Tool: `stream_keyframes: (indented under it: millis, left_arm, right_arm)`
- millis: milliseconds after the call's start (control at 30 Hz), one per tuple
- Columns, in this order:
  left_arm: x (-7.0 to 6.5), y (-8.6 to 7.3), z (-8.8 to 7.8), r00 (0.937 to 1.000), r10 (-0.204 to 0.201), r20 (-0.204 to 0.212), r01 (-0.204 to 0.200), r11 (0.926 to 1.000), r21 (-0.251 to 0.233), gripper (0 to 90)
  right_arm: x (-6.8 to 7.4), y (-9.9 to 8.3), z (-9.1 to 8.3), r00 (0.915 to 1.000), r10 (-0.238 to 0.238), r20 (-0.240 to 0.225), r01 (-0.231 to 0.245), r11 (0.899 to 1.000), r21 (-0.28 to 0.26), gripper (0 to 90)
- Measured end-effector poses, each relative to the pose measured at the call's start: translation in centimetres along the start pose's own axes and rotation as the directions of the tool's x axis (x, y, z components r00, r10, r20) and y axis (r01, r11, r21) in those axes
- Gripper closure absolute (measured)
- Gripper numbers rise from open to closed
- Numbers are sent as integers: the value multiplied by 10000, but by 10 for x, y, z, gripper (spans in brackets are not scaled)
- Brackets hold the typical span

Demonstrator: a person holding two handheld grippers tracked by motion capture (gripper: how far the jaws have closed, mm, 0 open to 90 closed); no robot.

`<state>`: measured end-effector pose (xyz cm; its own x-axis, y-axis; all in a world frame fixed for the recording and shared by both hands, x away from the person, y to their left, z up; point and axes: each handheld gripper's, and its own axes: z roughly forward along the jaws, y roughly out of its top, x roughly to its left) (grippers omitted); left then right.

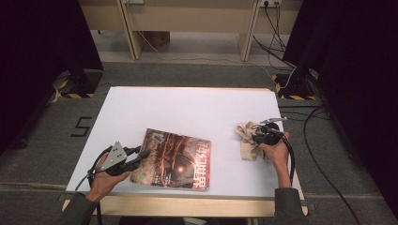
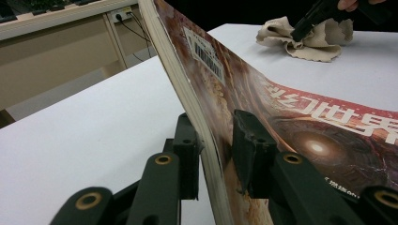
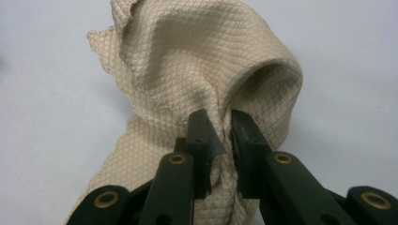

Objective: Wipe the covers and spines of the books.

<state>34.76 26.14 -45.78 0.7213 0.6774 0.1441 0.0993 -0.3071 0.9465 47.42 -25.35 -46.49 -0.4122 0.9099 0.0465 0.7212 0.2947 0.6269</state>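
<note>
Left claw (image 2: 213, 154), clamped on the near left edge of the one magazine (image 1: 174, 159), its pads either side of the lifted spine. Right claw (image 3: 219, 136), pinched shut on a fold of the one beige cloth (image 1: 248, 138), which lies bunched at the right. Magazine near, left of centre on the white tabletop (image 1: 187, 108); cloth well apart from it

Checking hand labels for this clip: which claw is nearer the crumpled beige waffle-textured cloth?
Right. The right claw is shut on the crumpled beige waffle-textured cloth; the left claw clamps the reddish-brown magazine across the table.
</note>
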Motion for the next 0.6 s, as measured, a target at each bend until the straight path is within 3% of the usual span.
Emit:
stream_keyframes:
  millis: [400,500,600]
  left_arm:
    - [0,0,0,10000,-8,-10,8,10000,-1,716]
    - [0,0,0,10000,-10,-9,10,10000,-2,716]
    - [0,0,0,10000,-4,-4,4,10000,-2,716]
  right_arm:
    - [2,0,4,9999,-125,86,124,9999,96,770]
    - [2,0,4,9999,66,-82,-66,9999,93,676]
    - [4,2,1,9999,-31,-100,32,10000,42,573]
